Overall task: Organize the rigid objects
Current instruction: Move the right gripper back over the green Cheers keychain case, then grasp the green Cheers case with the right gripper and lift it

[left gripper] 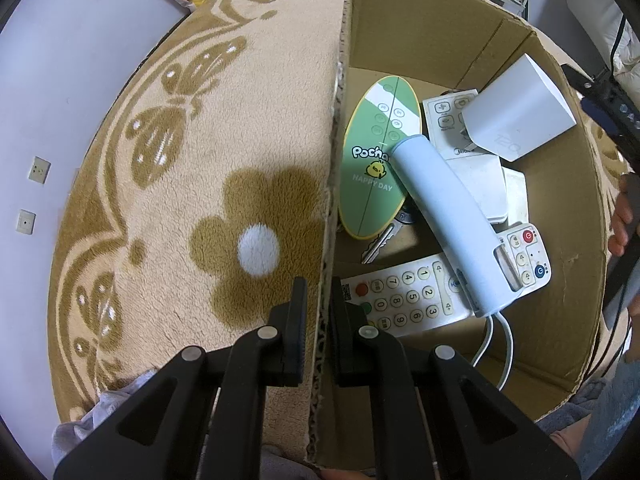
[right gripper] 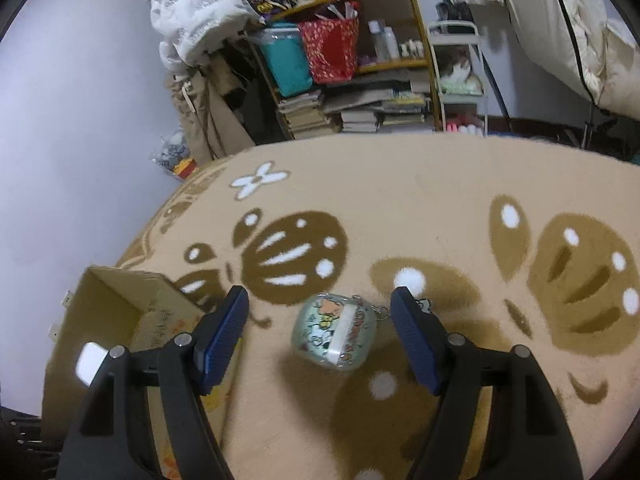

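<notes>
The small round charm case [right gripper: 335,333], clear with cartoon print and a white band, lies on the butterfly-patterned blanket [right gripper: 400,208] directly ahead of the right gripper [right gripper: 320,336], centred between its jaws, which stand wide apart with clearance on both sides. The band runs roughly along the jaws' forward line, and a short chain trails toward the right-hand jaw. The left gripper [left gripper: 318,300] is clamped on the near wall of the cardboard box [left gripper: 440,40], which holds remotes and a green oval card [left gripper: 374,160]. The right gripper is clearly nearer and looks set to close straight on the case.
</notes>
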### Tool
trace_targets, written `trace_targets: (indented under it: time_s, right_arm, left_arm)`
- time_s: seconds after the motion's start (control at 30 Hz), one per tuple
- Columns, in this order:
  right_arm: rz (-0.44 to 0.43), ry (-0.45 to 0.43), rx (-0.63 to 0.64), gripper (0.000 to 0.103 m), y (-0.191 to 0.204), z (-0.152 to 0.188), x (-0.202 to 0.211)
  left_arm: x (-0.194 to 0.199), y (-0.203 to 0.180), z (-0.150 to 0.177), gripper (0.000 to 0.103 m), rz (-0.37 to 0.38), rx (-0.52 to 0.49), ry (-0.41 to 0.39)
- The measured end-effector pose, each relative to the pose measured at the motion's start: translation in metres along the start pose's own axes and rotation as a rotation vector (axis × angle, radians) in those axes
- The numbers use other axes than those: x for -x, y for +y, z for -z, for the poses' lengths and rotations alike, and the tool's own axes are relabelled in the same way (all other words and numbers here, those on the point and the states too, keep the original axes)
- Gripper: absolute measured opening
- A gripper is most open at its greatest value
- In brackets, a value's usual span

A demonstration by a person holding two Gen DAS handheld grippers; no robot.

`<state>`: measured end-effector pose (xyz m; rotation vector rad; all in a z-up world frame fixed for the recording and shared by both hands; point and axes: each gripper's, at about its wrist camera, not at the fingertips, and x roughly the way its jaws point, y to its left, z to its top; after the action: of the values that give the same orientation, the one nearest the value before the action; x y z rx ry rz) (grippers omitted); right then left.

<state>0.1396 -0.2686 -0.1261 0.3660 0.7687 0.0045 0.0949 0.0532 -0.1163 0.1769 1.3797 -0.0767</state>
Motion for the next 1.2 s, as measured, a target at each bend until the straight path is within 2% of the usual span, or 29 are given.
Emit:
trace_targets:
  time_s: [0.23,0.4,0.47,0.6,0.7,0.83,1.03,1.2]
  right_arm:
    - [0.015,0.087,0.014,0.078,-0.001,0.008,-0.031]
    - [0.047,0.15,0.036,0.072,0.002,0.015,-0.05]
    - [0.074,0.17,0.047,0.065,0.002,0.018,-0.055]
    - [0.092,0.17,0.067,0.065,0.003,0.02,-0.056]
    - [0.116,0.159,0.11,0.065,0.01,0.022,-0.05]
    - [0.091,0.114,0.118,0.065,0.016,0.022,-0.03]
    - [0.006,-0.007,0.085,0.065,0.027,0.012,0.017]
    - [-0.088,-0.092,0.11,0.065,0.053,0.0,0.055]
  left_arm:
    - [0.0,0.001,0.001,0.009,-0.003,-0.003,-0.002]
    - [0.0,0.001,0.001,0.009,-0.002,-0.002,-0.001]
    - [0.0,0.001,0.001,0.009,-0.001,-0.002,-0.001]
    - [0.0,0.001,0.001,0.009,-0.003,-0.003,-0.002]
    - [0.001,0.001,0.001,0.009,-0.002,-0.003,-0.002]
    - [0.001,0.0,0.002,0.009,-0.002,-0.002,-0.002]
    - [0.001,0.0,0.002,0.009,-0.003,-0.003,-0.002]
    - [0.001,0.0,0.002,0.009,-0.005,-0.003,-0.002]
